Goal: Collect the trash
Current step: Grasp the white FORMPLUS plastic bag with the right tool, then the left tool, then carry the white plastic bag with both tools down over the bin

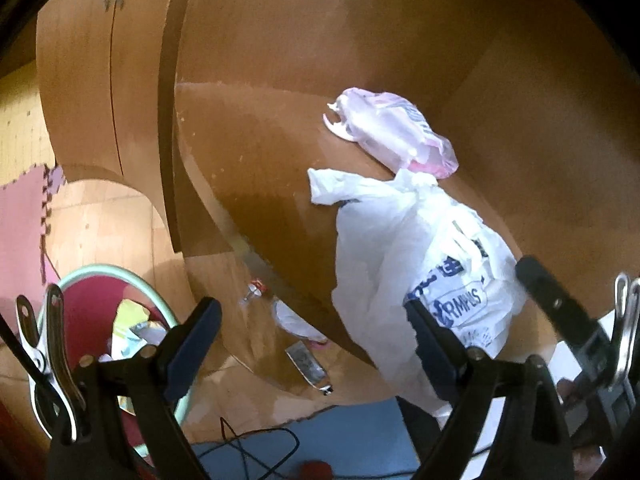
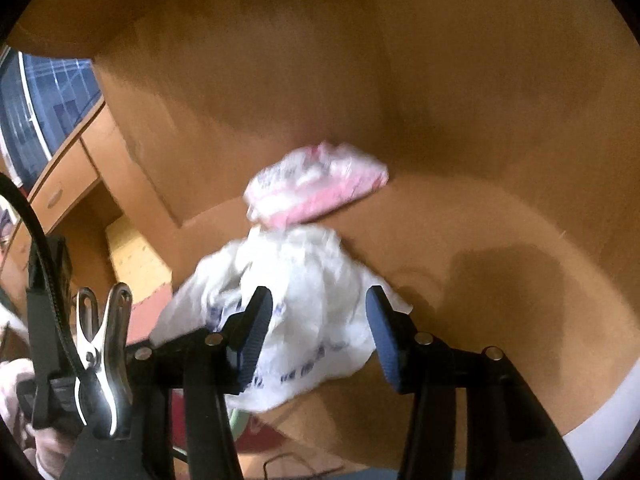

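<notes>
A white plastic bag (image 1: 400,264) with blue print droops over the edge of the wooden desk (image 1: 256,168). A crumpled pink and white bag (image 1: 392,132) lies just behind it. My left gripper (image 1: 310,330) is open, nothing between its fingers, and hangs in front of the desk edge to the left of the white bag. In the right wrist view the white bag (image 2: 312,280) lies between the fingers of my right gripper (image 2: 318,320). Those jaws stand apart and do not press on it. The pink bag (image 2: 320,184) sits beyond.
A bin with a mint rim (image 1: 104,268) and red liner stands on the floor at lower left, with trash inside. A clear bottle (image 1: 252,292) and a flat wrapper (image 1: 308,364) lie under the desk. A blue mat (image 1: 340,432) carries a black cable (image 1: 256,448). Drawers (image 2: 60,188) stand at left.
</notes>
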A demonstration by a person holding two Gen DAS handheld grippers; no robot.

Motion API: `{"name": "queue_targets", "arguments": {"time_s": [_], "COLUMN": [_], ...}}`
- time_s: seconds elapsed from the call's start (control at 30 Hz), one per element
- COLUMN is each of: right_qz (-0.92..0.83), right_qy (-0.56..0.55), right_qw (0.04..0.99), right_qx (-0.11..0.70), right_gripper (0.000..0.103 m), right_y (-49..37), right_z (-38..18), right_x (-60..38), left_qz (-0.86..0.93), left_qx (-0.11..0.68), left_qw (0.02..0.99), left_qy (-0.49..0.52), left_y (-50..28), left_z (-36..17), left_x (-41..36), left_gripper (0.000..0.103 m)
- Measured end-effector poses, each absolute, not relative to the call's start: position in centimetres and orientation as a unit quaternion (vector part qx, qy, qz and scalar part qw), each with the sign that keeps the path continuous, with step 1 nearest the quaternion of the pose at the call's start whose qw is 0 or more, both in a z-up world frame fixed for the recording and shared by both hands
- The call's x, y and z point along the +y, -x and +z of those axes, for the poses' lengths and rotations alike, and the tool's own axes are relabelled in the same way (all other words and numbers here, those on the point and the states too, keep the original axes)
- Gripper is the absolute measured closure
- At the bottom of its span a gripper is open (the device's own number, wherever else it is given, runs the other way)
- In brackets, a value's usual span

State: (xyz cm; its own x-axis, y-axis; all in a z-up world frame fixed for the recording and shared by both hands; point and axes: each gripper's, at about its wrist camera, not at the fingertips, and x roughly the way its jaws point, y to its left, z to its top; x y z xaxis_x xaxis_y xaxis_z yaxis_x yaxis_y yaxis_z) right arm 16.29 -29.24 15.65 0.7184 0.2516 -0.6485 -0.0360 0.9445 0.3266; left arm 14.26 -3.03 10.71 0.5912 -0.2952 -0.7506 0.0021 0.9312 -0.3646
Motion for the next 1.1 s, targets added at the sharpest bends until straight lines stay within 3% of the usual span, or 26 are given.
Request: {"name": "queue_targets", "arguments": {"time_s": [0.3, 0.37, 0.5, 0.77, 0.93, 1.1], "right_qz": [0.069, 0.08, 0.103, 0.148, 0.168, 0.192], "right_qy": [-0.151, -0.137, -0.142, -0.158, -0.164, -0.161], "right_qw": [0.903, 0.904, 0.902, 0.891, 0.887, 0.883], "right_qx": [0.396, 0.396, 0.396, 0.4, 0.397, 0.396], "right_gripper": [0.051, 0.051, 0.067, 0.082, 0.086, 0.088], "right_y": [-18.8, -18.6, -18.1, -17.4, -17.1, -17.1], "right_z": [13.5, 13.6, 13.5, 13.4, 13.5, 13.5], "right_x": [-29.1, -28.3, -27.4, -25.3, -24.1, -22.2], "left_qz": [-0.083, -0.087, -0.094, -0.102, -0.089, -0.069], "left_qx": [0.44, 0.44, 0.429, 0.409, 0.408, 0.406], "left_qw": [0.873, 0.872, 0.878, 0.886, 0.888, 0.888], "left_qy": [0.192, 0.195, 0.191, 0.195, 0.195, 0.207], "left_y": [-14.2, -14.2, -13.8, -12.4, -11.5, -10.7], "left_z": [10.2, 10.3, 10.6, 11.6, 11.5, 11.5], "left_x": [-2.6, -2.4, -2.1, -0.9, 0.1, 2.2], "left_gripper": [0.011, 0.017, 0.029, 0.071, 0.08, 0.082]}}
